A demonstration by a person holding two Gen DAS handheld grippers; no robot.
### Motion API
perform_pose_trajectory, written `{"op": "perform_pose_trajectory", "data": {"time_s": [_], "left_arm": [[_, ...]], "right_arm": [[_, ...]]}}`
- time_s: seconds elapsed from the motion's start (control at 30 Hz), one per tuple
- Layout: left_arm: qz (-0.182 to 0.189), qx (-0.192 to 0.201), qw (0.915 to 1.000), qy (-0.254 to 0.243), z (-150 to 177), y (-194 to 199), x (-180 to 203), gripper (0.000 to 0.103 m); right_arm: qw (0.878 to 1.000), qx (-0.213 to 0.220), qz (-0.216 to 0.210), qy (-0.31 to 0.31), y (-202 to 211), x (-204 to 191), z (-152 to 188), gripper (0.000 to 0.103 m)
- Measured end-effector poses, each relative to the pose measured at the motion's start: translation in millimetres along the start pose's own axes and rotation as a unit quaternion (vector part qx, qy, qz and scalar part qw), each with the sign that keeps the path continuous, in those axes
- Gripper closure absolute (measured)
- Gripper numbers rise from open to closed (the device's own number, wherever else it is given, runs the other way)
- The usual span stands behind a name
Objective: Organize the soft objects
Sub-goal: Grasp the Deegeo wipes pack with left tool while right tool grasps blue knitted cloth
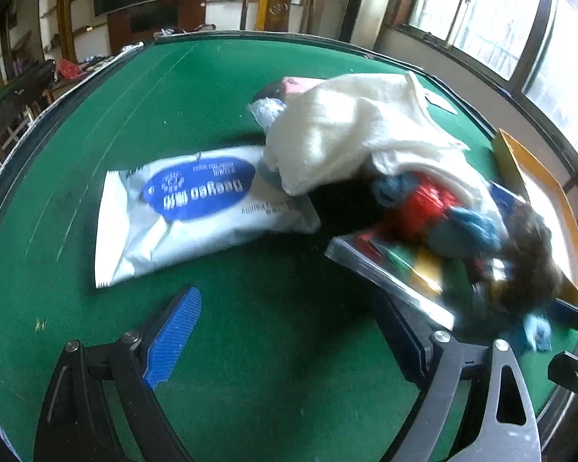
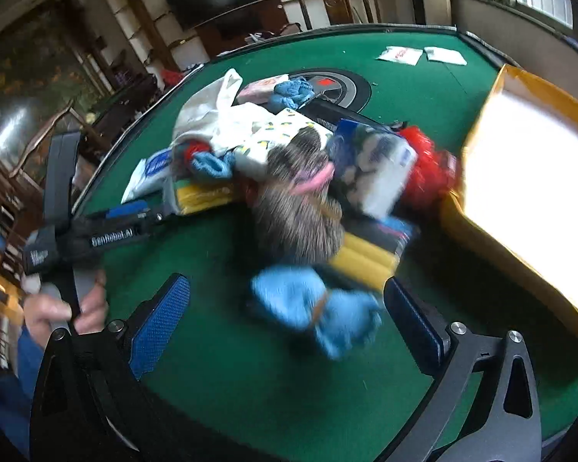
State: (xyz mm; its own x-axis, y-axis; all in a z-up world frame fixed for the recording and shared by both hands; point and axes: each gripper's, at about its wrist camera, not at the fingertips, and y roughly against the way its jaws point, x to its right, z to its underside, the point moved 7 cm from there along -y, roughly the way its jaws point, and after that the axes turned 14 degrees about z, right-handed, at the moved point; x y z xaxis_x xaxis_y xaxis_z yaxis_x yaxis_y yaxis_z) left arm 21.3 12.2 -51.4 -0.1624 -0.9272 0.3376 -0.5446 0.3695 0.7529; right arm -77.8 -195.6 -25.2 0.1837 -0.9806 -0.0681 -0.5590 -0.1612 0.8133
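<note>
A heap of soft things lies on the green table (image 1: 219, 88). In the left wrist view a white towel (image 1: 350, 127) tops the heap, with a white and blue wipes pack (image 1: 189, 208) lying left of it. My left gripper (image 1: 289, 331) is open and empty, in front of the pack; it also shows in the right wrist view (image 2: 135, 211). In the right wrist view a grey furry toy (image 2: 296, 200), a blue cloth (image 2: 320, 312), yellow sponges (image 2: 362, 261) and a red mesh item (image 2: 427, 169) lie ahead. My right gripper (image 2: 285, 319) is open, its jaws either side of the blue cloth.
An open yellow box (image 2: 520, 177) stands at the right, beside the heap; it also shows in the left wrist view (image 1: 539, 192). Two small white packets (image 2: 420, 54) lie at the far edge. A dark round disc (image 2: 339, 84) lies behind the heap. Chairs and shelves surround the table.
</note>
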Motion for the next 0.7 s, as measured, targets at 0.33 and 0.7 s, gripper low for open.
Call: {"op": "perform_pose_trajectory", "data": {"time_s": [0.33, 0.7], "left_arm": [[0.020, 0.024, 0.9982, -0.051, 8, 41, 20, 0.012], [-0.019, 0.059, 0.9981, 0.009, -11, 69, -30, 0.012]], "right_arm": [[0.998, 0.026, -0.015, 0.050, 0, 2, -2, 0.027], [0.992, 0.002, -0.017, 0.128, -9, -22, 14, 0.027]]}}
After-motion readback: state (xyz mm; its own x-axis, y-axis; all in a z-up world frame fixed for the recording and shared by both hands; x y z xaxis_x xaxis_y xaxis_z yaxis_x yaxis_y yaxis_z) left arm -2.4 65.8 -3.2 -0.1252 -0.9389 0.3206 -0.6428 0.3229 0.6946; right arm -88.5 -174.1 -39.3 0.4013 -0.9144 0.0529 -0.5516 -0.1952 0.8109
